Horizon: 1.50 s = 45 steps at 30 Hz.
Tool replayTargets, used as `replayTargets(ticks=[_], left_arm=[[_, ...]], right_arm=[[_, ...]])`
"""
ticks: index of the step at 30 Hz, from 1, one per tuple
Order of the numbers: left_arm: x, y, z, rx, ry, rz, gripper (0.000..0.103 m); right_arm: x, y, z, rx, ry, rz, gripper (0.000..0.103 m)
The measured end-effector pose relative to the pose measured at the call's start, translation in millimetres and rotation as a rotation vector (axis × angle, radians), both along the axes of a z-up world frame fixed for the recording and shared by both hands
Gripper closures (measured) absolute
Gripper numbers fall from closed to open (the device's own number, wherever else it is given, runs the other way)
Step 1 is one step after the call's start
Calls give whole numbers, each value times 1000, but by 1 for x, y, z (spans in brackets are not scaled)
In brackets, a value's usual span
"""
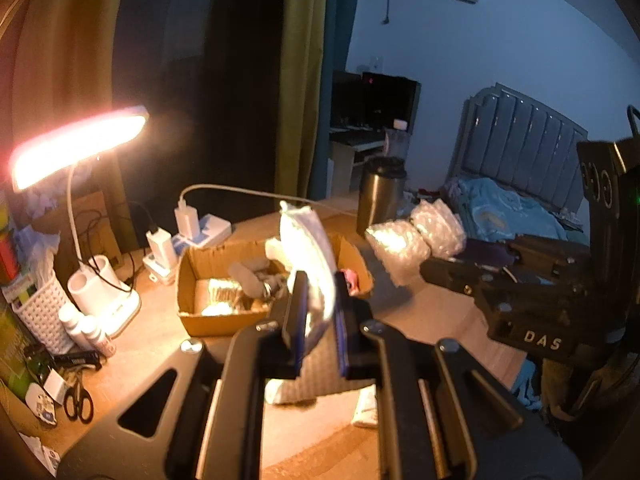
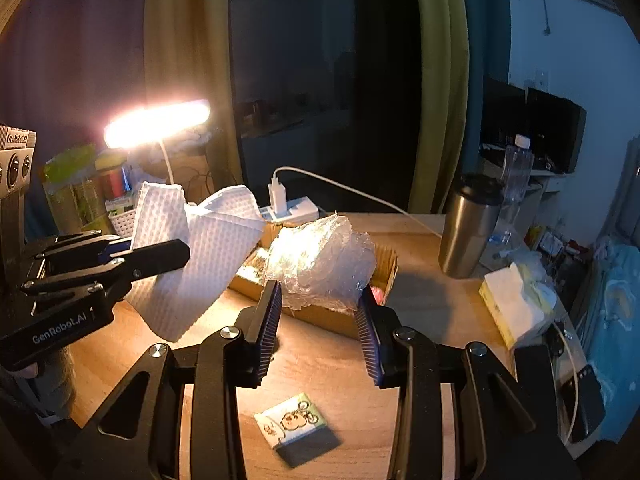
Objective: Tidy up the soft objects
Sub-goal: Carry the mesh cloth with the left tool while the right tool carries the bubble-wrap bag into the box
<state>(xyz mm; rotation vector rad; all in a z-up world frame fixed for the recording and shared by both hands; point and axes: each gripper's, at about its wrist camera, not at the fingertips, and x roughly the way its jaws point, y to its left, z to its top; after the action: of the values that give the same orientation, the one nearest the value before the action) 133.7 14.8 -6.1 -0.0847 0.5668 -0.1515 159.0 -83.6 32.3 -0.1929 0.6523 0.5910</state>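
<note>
Left gripper [image 1: 316, 312] clamps white waffle-textured cloth [image 2: 208, 256]; right gripper [image 2: 318, 316] pinches crumpled clear bubble wrap [image 2: 320, 260] above brown cardboard box [image 1: 192, 280].

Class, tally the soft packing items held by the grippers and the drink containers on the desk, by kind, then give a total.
White padded sheet, in left gripper: 1
Bubble wrap, in right gripper: 1
Steel tumbler: 1
Clear plastic bottle: 1
Total: 4

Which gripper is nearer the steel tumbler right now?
Right. The right gripper, holding bubble wrap, is beside the steel tumbler; the left gripper, clamping the white cloth, sits farther toward the lamp.
</note>
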Motion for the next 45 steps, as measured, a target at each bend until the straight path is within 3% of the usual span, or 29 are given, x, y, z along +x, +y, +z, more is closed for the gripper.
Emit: replayTargets(ticks=[8,21,33,45], left_arm=[[13,6,9,6,-16,15,92],[54,19,-2,12,15,24,92],[97,36,-29,8,66,30,92],[133,52,-83,-3,162,70,92]], right_arm=[[15,8,5,-1,-13,14,64],[54,19,-7,-11,12,18,64],[95,29,-35,-23,65,6,64],[125,34,-79,-42,148,-4,64]])
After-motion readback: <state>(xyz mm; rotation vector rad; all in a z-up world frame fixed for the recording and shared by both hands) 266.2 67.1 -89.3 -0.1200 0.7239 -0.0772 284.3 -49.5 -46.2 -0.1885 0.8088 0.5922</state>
